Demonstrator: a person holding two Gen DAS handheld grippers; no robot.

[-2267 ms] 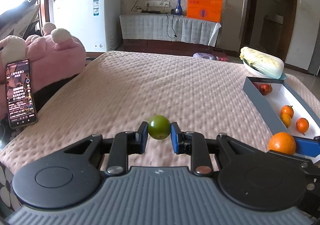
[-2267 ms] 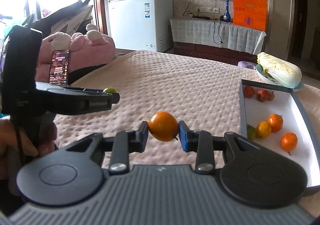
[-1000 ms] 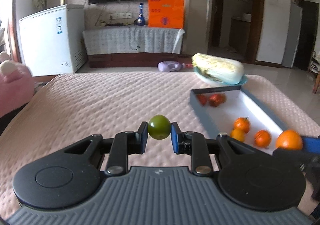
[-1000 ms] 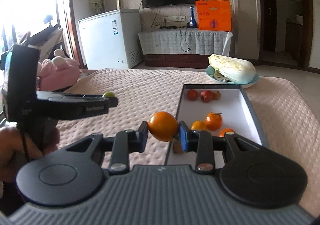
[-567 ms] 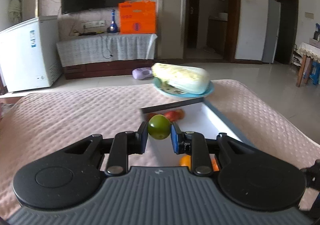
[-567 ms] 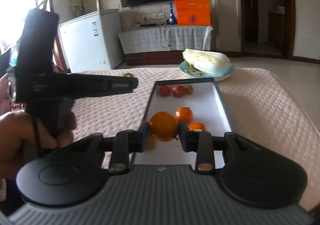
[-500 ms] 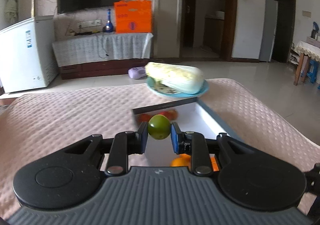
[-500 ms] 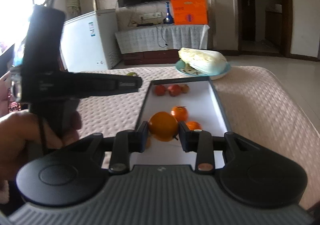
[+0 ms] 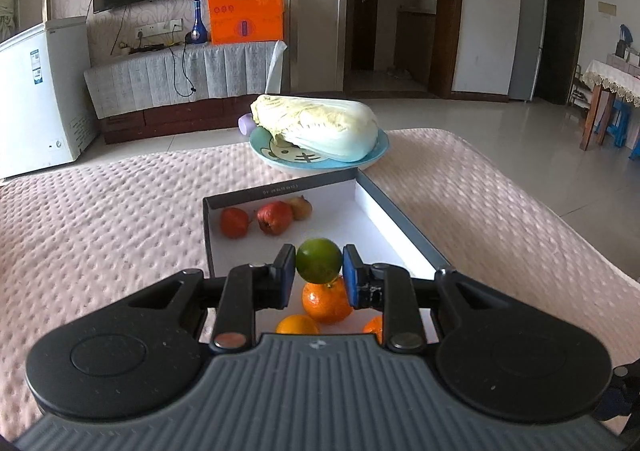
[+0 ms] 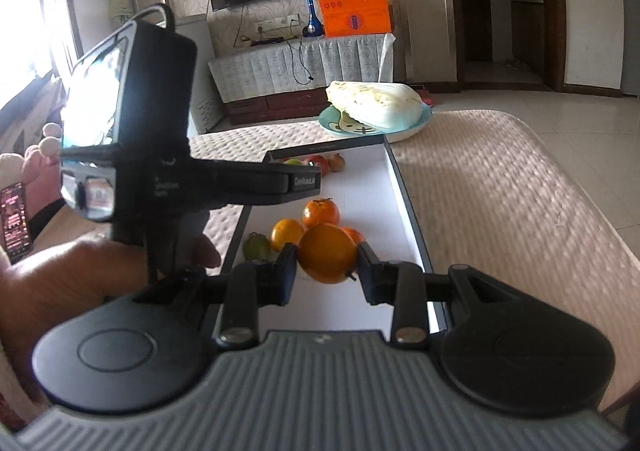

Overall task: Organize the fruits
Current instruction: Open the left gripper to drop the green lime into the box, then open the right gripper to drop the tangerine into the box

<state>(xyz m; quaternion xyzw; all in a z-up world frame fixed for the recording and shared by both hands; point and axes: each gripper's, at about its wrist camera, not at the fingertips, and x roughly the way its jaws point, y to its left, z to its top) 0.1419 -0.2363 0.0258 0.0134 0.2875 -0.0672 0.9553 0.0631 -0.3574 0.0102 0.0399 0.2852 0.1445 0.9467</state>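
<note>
Left tool [image 9: 319, 274] clamps the green fruit [image 9: 319, 260]; right tool [image 10: 327, 268] clamps the orange [image 10: 327, 253]. Both hover over the crowded tray [image 9: 394, 211]: your release there risks fruit rolling, colliding.

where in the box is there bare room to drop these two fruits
Free: the white floor along the box's right wall, and the strip between the red fruits at the far end and the oranges. Crowded: the near left, around the oranges and a green fruit.

Your pink quilted bed [image 9: 100, 211] carries a grey box [image 9: 400, 217] of fruit; a plate [image 9: 382, 149] with cabbage [image 9: 320, 127] sits just beyond it.
</note>
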